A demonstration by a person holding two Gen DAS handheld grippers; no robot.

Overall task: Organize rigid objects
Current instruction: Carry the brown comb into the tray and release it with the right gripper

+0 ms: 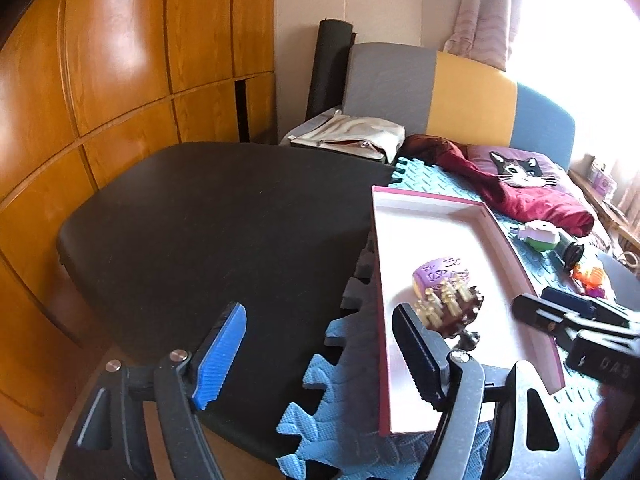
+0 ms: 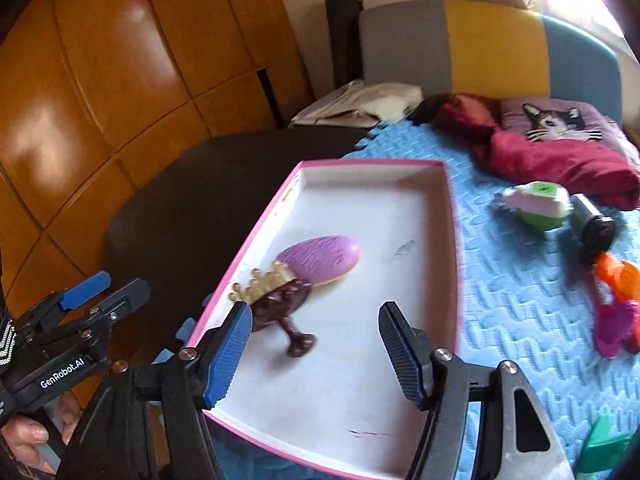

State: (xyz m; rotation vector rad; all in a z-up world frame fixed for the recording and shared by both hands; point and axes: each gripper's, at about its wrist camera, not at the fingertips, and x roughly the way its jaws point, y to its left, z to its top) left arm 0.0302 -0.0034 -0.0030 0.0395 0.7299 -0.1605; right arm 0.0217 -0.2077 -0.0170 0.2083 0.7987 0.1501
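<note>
I see a bedroom: wood wardrobe, blue foam mat (image 2: 516,320) on the bed. My right gripper (image 2: 316,352) hangs over the tray (image 2: 408,216), jaws apart, holding nothing. My left gripper (image 1: 320,356) is also parted and empty, beside the tray's near left edge. Stowed in the tray: brown brush (image 2: 280,308), purple brush (image 2: 320,258). Remaining on the mat, by my judgement: green toy (image 2: 540,204), black cylinder (image 2: 594,226), orange toy (image 2: 616,300).
</note>
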